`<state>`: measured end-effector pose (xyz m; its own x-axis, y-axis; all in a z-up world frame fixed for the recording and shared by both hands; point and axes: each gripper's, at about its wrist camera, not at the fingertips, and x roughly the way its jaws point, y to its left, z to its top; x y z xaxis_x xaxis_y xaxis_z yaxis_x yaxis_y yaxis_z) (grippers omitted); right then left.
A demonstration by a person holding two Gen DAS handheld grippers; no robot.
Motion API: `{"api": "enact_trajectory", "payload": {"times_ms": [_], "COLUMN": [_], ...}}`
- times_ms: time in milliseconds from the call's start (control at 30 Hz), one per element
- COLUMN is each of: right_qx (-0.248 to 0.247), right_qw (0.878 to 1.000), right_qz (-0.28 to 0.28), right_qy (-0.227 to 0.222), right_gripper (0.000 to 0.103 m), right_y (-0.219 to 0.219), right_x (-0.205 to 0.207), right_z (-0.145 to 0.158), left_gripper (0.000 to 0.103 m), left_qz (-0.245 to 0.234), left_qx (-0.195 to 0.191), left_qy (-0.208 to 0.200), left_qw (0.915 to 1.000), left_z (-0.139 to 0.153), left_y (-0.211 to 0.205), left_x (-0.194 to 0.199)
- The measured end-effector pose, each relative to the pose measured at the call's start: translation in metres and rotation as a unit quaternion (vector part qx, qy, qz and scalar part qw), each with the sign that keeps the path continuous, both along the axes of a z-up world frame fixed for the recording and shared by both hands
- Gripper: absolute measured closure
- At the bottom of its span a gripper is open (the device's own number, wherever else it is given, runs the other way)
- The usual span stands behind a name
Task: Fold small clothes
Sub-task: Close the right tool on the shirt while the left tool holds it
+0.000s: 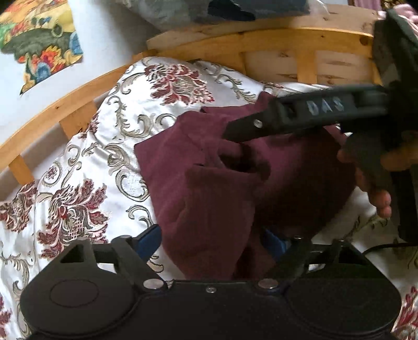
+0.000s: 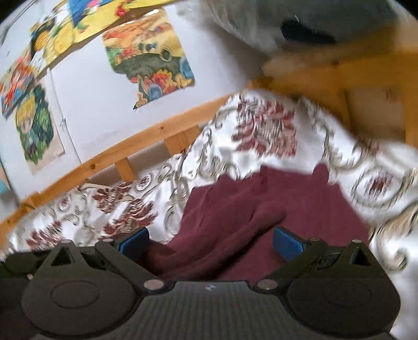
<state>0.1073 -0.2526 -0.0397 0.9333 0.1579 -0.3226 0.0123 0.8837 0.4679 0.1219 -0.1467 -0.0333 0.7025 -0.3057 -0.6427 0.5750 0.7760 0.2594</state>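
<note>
On the far left, colourful posters hang on the white wall, and a wooden bed rail curves along below them. Inside the rail lies a white bedspread patterned with dark red flowers and grey scrolls. A maroon garment lies rumpled on the bedspread, near the middle of the bed, with soft folds and a dark hollow in its centre.

The left gripper hangs at the near edge of the garment with its jaws wide apart; cloth lies between the blue pads, but they do not press on it. The right gripper is also spread open over the near part of the garment, a ridge of cloth running up between its blue pads without being pinched. In the left wrist view its black finger reaches in from the right above the garment, with the person's hand on the handle at the far right. A grey bundle sits on the wooden headboard at the far end.
</note>
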Motion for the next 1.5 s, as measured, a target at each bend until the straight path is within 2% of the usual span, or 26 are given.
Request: {"api": "enact_trajectory", "payload": {"times_ms": [67, 133, 200, 267, 367, 467, 533, 567, 600, 633, 700, 800, 867, 967, 1100, 1367, 1500], "right_qx": [0.035, 0.059, 0.075, 0.07, 0.038, 0.012, 0.006, 0.002, -0.003, -0.009, -0.037, -0.094, -0.113, -0.124, -0.111, -0.115, -0.108], "right_qw": [0.999, 0.998, 0.997, 0.997, 0.998, 0.999, 0.999, 0.999, 0.999, 0.999, 0.999, 0.995, 0.992, 0.99, 0.99, 0.988, 0.987], "right_qz": [-0.002, -0.009, -0.015, -0.023, -0.03, -0.028, -0.022, -0.022, -0.021, -0.022, -0.024, -0.027, -0.034, -0.054, -0.082, -0.103, -0.108], "right_qy": [0.004, 0.004, 0.008, 0.015, 0.027, 0.034, 0.04, 0.043, 0.042, 0.037, 0.021, -0.018, -0.035, -0.043, -0.032, 0.019, 0.038], "right_gripper": [0.0, 0.0, 0.0, 0.001, 0.009, 0.028, 0.056, 0.063, 0.075, 0.082, 0.086, 0.087, 0.088, 0.088, 0.088, 0.088, 0.088], "right_y": [-0.007, -0.014, -0.019, -0.02, -0.016, -0.011, -0.009, -0.008, -0.007, -0.006, -0.003, 0.001, -0.002, -0.015, -0.036, -0.051, -0.054], "right_x": [0.006, 0.011, 0.018, 0.027, 0.034, 0.034, 0.035, 0.035, 0.033, 0.032, 0.028, 0.019, 0.013, 0.005, -0.006, -0.02, -0.021], "right_z": [-0.002, -0.004, -0.006, -0.006, -0.005, -0.004, -0.005, -0.005, -0.005, -0.004, 0.002, 0.019, 0.028, 0.034, 0.03, 0.015, 0.012], "left_gripper": [0.029, 0.044, 0.054, 0.057, 0.071, 0.079, 0.081, 0.081, 0.082, 0.082, 0.082, 0.082, 0.082, 0.083, 0.083, 0.078, 0.069], "left_qz": [-0.004, -0.007, -0.013, -0.019, -0.027, -0.038, -0.046, -0.051, -0.055, -0.059, -0.063, -0.073, -0.086, -0.109, -0.139, -0.153, -0.144], "left_qx": [0.006, 0.014, 0.022, 0.025, 0.027, 0.032, 0.04, 0.043, 0.047, 0.051, 0.055, 0.047, 0.04, 0.037, 0.04, 0.024, 0.0], "left_qy": [-0.008, -0.017, -0.018, -0.02, -0.025, -0.032, -0.044, -0.048, -0.052, -0.056, -0.062, -0.076, -0.088, -0.108, -0.122, -0.083, -0.052], "left_qw": [0.9999, 0.9997, 0.9995, 0.9993, 0.999, 0.9982, 0.9972, 0.9966, 0.996, 0.9954, 0.9946, 0.9933, 0.9917, 0.9874, 0.9819, 0.9845, 0.9883], "left_z": [-0.001, -0.003, -0.005, -0.007, -0.009, -0.011, -0.012, -0.013, -0.013, -0.013, -0.012, -0.006, -0.002, 0.001, -0.002, -0.012, -0.016], "left_y": [-0.001, -0.002, -0.004, -0.005, -0.008, -0.011, -0.014, -0.014, -0.015, -0.016, -0.018, -0.022, -0.029, -0.045, -0.065, -0.071, -0.066], "left_x": [-0.002, -0.005, -0.006, -0.008, -0.011, -0.015, -0.019, -0.02, -0.022, -0.024, -0.026, -0.029, -0.032, -0.037, -0.044, -0.041, -0.037]}}
